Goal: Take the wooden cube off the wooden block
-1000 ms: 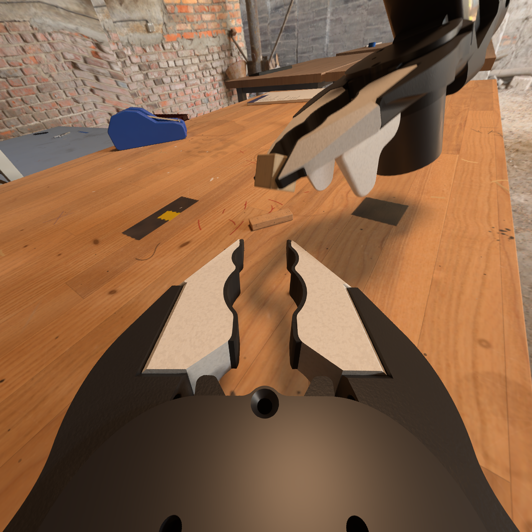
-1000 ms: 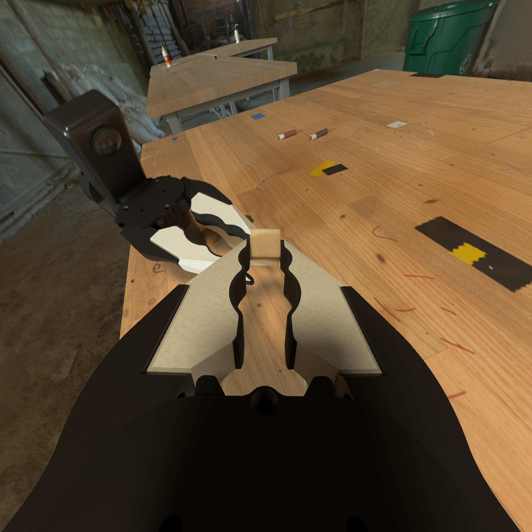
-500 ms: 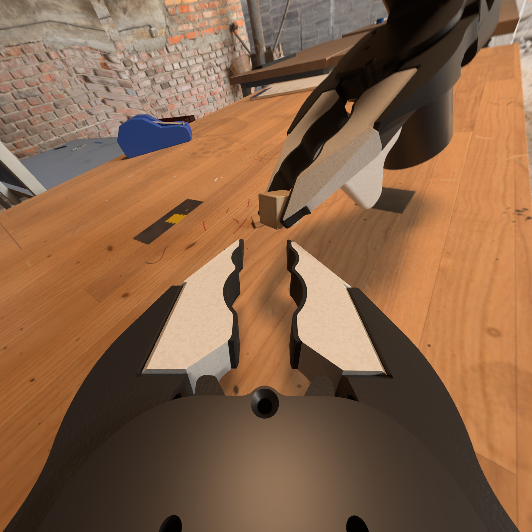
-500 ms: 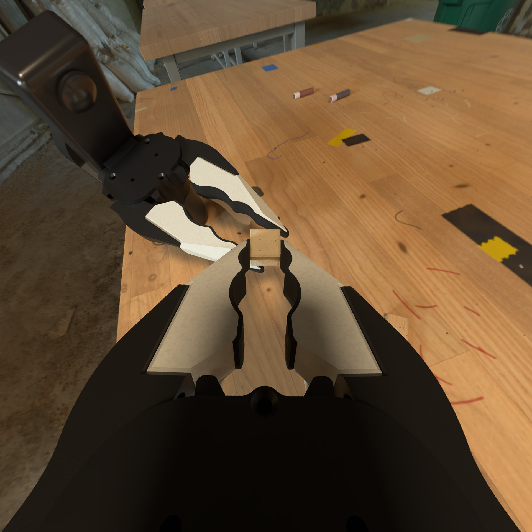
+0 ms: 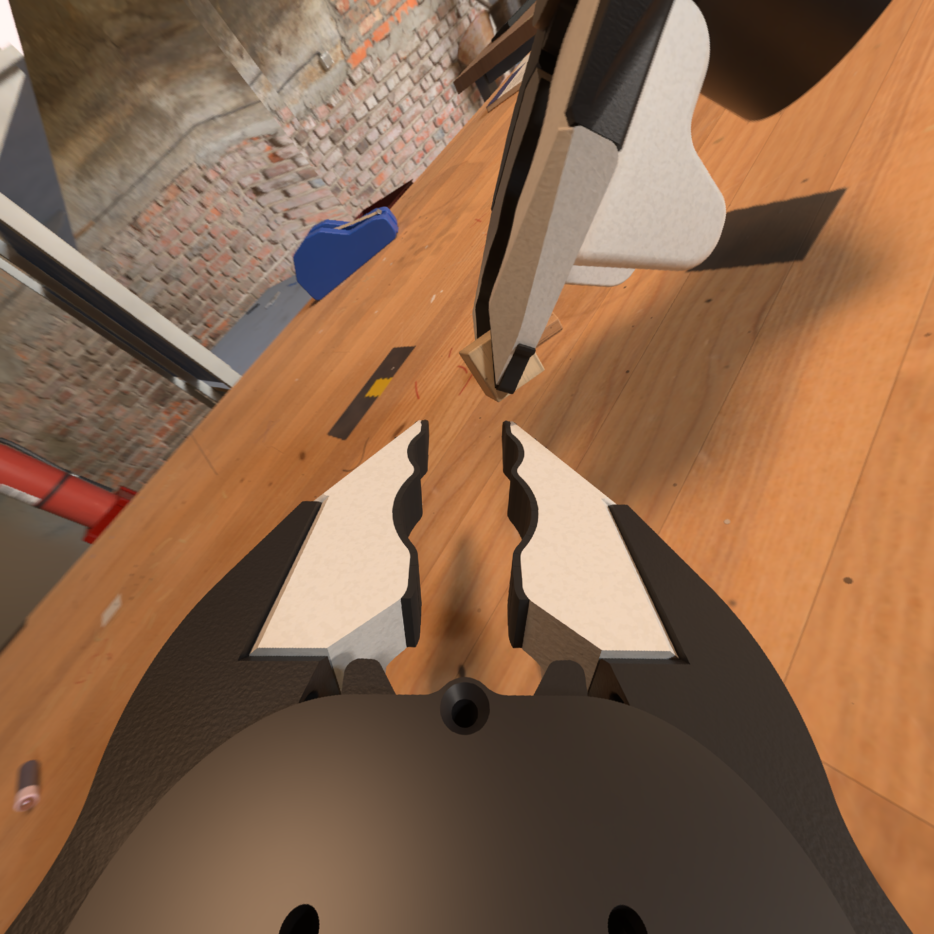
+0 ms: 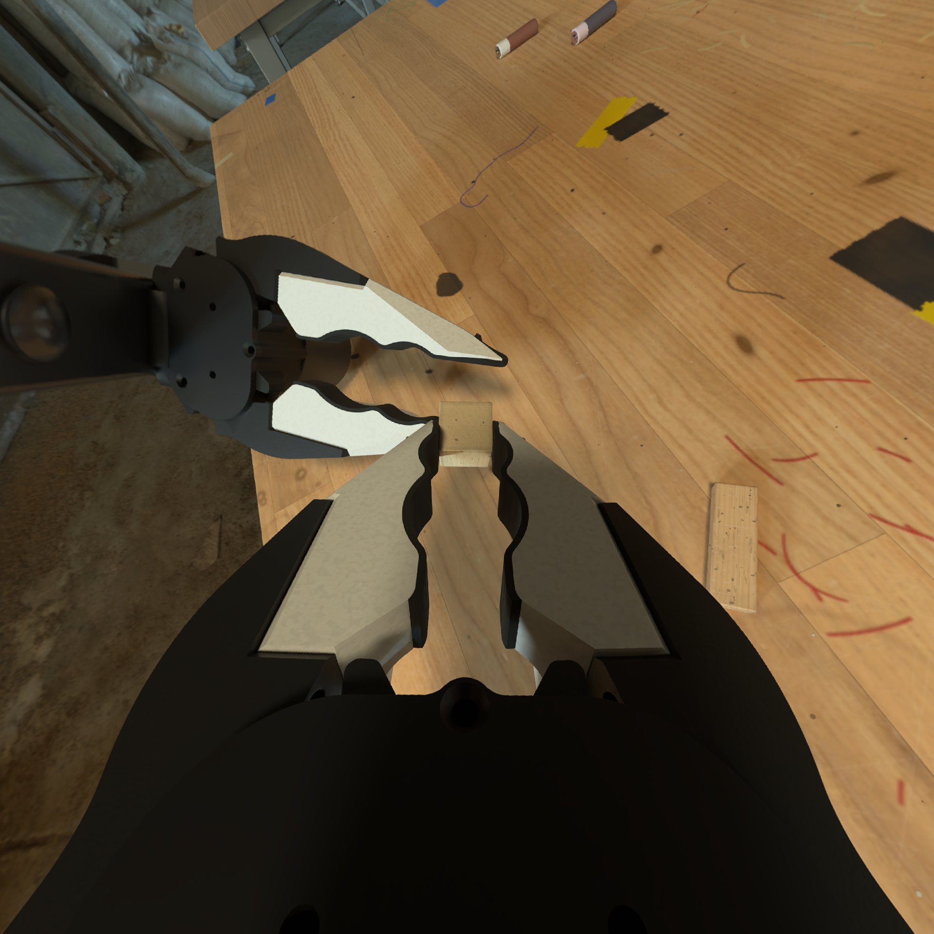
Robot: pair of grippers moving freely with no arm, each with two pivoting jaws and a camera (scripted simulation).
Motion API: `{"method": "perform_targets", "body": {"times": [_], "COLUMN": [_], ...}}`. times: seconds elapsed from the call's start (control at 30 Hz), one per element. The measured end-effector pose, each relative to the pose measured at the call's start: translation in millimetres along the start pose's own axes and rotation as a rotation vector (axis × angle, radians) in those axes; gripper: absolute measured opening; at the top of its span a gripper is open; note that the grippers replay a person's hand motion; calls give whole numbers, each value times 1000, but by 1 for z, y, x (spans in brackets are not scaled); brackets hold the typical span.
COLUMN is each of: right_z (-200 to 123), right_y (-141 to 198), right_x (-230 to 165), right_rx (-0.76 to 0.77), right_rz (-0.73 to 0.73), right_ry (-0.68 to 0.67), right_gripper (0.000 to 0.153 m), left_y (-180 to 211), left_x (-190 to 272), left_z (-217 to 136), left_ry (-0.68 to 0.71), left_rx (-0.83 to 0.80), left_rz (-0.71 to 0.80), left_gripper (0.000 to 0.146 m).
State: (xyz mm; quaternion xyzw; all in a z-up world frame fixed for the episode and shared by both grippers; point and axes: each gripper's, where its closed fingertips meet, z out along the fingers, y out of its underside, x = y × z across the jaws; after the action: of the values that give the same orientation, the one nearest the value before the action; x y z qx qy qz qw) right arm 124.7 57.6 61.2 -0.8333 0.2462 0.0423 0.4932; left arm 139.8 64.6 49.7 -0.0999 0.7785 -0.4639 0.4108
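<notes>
My right gripper [image 6: 465,434] is shut on the small wooden cube [image 6: 465,427], held at its fingertips close above the table. In the left wrist view the cube [image 5: 480,361] shows at the tip of the right gripper [image 5: 508,371], which points steeply down. The flat wooden block [image 6: 733,546] lies on the table to the right of the cube, apart from it; in the left wrist view only a corner of the block [image 5: 553,326] shows behind the right gripper. My left gripper [image 5: 465,429] is open and empty, just short of the cube, and it also shows in the right wrist view [image 6: 470,389].
The wooden workbench [image 6: 657,252] has black and yellow tape patches [image 6: 626,121], red scribbles and two small cylinders [image 6: 515,38]. Its edge [image 6: 237,283] runs along the left of the right wrist view. A blue case [image 5: 343,247] lies far back. A small cylinder [image 5: 26,786] lies near the left edge.
My right gripper has carried the cube down toward the table and tilted steeper. My left gripper has rolled and now sits closer to the cube. The block has come into the right wrist view.
</notes>
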Motion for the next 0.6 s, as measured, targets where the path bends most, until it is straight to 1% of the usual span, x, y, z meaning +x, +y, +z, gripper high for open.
{"method": "perform_targets", "body": {"times": [0.13, 0.23, 0.3, 0.37, 0.47, 0.53, 0.6], "right_z": [1, 2, 1, -3, -3, -2, -2], "right_y": [4, 5, 2, -2, -2, 0, 1], "right_x": [0, 1, 1, 2, 6, 7, 6], "right_rx": [-33, -30, -5, 0, -33, -57, -64], "right_rz": [33, 82, 82, 30, -113, -182, -223], "right_ry": [-10, -32, -39, -4, 123, 167, 182], "right_gripper": [20, 20, 20, 20, 20, 20, 20], "left_y": [1, 3, 1, -2, -1, 0, 0], "left_x": [1, 3, 1, 0, 3, 5, 6], "left_z": [0, 2, 2, 2, 5, 6, 5], "left_ry": [-45, -28, -27, 2, 58, 69, 70], "left_rx": [-14, -19, -1, 23, 19, 16, 14], "left_rz": [126, 96, 78, -2, -113, -107, -87], "left_gripper": [28, 28, 28, 29, 29, 29, 29]}}
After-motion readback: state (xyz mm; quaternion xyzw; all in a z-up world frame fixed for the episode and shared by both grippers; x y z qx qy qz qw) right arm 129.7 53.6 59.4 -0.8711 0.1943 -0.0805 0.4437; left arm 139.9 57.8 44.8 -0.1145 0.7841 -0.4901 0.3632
